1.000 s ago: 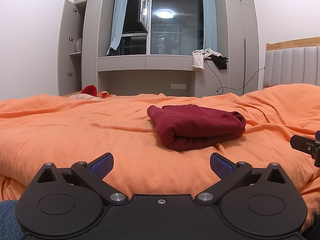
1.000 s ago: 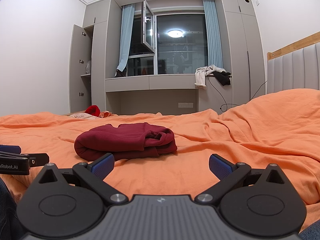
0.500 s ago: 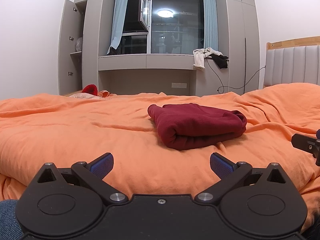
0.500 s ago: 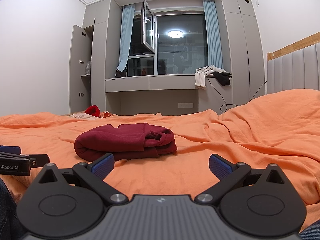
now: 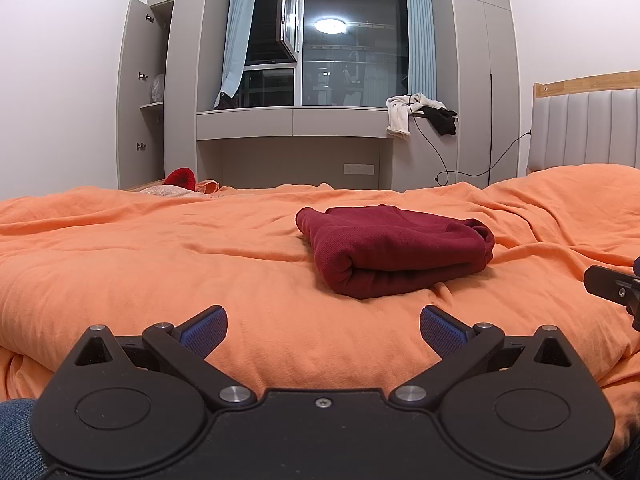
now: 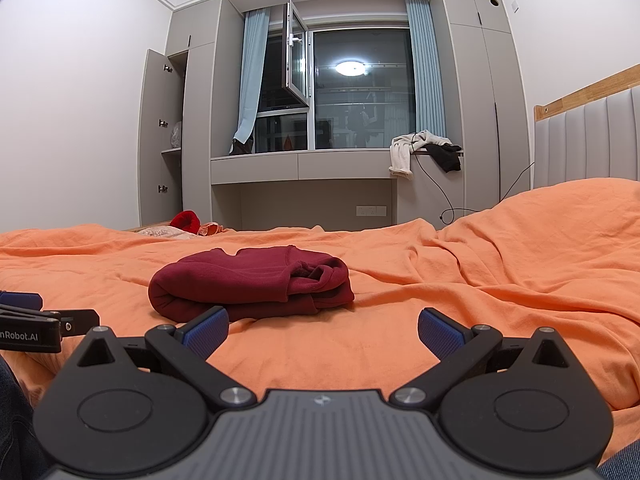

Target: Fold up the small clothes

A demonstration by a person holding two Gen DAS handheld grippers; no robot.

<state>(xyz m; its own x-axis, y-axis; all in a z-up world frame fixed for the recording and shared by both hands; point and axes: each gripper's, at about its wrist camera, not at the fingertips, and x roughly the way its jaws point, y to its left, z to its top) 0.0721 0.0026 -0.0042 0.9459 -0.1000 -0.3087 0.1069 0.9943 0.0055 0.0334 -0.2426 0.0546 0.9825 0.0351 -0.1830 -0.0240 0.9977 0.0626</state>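
A: What's around?

B: Only rumpled orange bedding [image 5: 160, 264]; a red item [image 5: 180, 178] at its far left edge.

A: And the garment?

B: Folded maroon garment [image 5: 394, 250] lies just beyond my 2 grippers, left gripper [image 5: 323, 326] and right gripper [image 6: 323, 326], both spread wide, holding nothing.

Only one piece of lettering can be read: white characters "nRobot.AI", cut off at the frame's left edge, printed on the black body of the left hand-held gripper [image 6: 28, 330] as seen from the right wrist view. A small logo on the right hand-held gripper's [image 6: 322, 330] grey housing carries no legible letters.
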